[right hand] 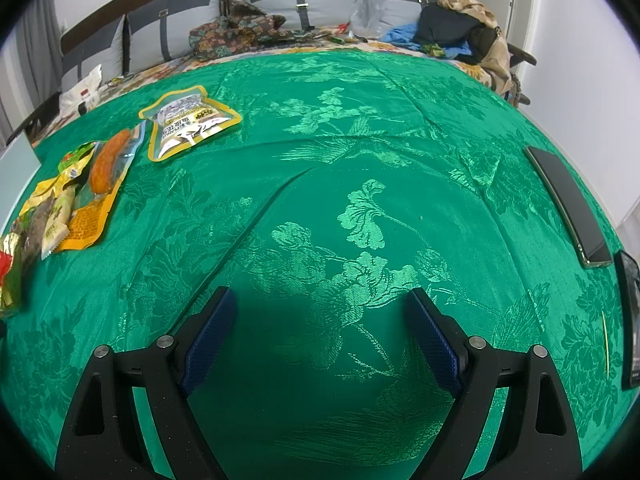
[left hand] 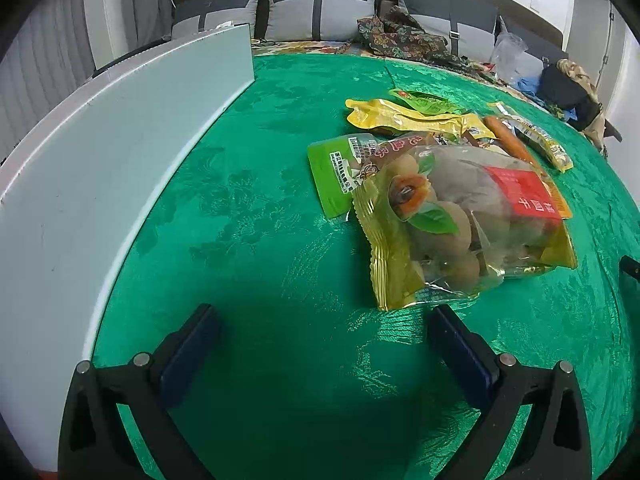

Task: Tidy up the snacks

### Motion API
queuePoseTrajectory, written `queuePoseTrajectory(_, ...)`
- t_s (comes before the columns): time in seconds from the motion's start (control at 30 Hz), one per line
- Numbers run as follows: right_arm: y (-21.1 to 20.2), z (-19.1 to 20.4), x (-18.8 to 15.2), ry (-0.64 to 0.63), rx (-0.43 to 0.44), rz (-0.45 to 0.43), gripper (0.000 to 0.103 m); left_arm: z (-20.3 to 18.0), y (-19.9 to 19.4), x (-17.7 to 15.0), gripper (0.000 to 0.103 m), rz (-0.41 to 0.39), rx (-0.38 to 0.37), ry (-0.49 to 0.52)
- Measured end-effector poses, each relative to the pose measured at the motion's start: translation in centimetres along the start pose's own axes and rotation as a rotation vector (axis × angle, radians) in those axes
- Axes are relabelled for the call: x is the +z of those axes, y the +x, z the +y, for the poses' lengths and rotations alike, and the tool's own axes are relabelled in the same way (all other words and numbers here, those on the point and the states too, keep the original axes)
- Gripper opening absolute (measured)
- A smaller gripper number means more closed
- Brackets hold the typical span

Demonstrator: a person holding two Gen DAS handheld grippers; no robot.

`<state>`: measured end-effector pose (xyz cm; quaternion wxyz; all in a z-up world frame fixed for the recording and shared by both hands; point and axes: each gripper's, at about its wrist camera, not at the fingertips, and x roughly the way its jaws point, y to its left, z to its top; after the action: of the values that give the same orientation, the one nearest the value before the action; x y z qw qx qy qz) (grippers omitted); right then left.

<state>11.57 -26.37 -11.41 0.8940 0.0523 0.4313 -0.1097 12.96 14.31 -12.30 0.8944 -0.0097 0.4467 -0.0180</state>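
A pile of snack packets lies on the green tablecloth point(left hand: 260, 208). Nearest my left gripper point(left hand: 320, 320) is a clear-and-gold bag of dried longan point(left hand: 464, 224) with a red label. Behind it lie a green packet point(left hand: 332, 168), a yellow packet point(left hand: 404, 118) and a sausage pack point(left hand: 510, 142). My left gripper is open and empty, just short of the longan bag's corner. In the right wrist view the sausage pack point(right hand: 106, 178) and a yellow-rimmed pouch point(right hand: 188, 122) lie far left. My right gripper point(right hand: 322, 306) is open over bare cloth.
A white box wall point(left hand: 120, 152) curves along the left of the table. A dark phone point(right hand: 568, 208) and another dark device point(right hand: 630, 320) lie at the right edge. Behind the table is a sofa point(right hand: 280, 8) with cushions, clothes and bags.
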Motion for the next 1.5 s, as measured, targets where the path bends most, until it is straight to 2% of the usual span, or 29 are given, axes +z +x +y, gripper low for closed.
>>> queuePoseTrajectory(0.7,0.0,0.0,0.0,-0.001,-0.001,0.000,0.090,-0.1,0.2,0.0,0.103,0.008,0.003,0.016)
queuePoseTrajectory(0.93,0.0,-0.1,0.0,-0.001,-0.001,0.000,0.090,0.4,-0.9,-1.1,0.103,0.051,-0.025,0.024)
queuePoseTrajectory(1.0,0.0,-0.1,0.0,-0.001,-0.001,0.000,0.090,0.3,-1.6,-1.1,0.103,0.063,-0.058,0.023)
queuePoseTrajectory(1.07,0.0,-0.1,0.0,-0.001,-0.001,0.000,0.090,-0.2,-2.7,-0.5,0.103,0.039,-0.097,0.030)
queuePoseTrajectory(1.13,0.0,-0.1,0.0,0.000,-0.001,0.000,0.090,-0.8,-3.6,0.8,0.103,-0.001,-0.101,0.044)
queuePoseTrajectory(1.2,0.0,-0.1,0.0,0.000,-0.001,0.000,0.090,-1.1,-3.7,2.4,0.103,-0.007,-0.103,0.024)
queuePoseTrajectory(1.27,0.0,-0.1,0.0,0.000,-0.001,0.000,0.090,-0.9,-2.9,3.8,0.103,0.009,-0.143,-0.040)
queuePoseTrajectory(1.37,0.0,-0.1,0.0,0.000,-0.001,0.000,0.090,-1.9,-0.7,5.2,0.103,0.033,-0.257,-0.119)
queuePoseTrajectory(1.47,0.0,-0.1,0.0,0.000,-0.001,0.000,0.090,-5.5,-0.5,5.3,0.101,0.055,-0.423,-0.075)
queuePoseTrajectory(1.5,0.0,-0.1,0.0,0.000,-0.001,0.000,0.090,-6.9,-1.2,5.2,0.101,0.062,-0.545,-0.028)
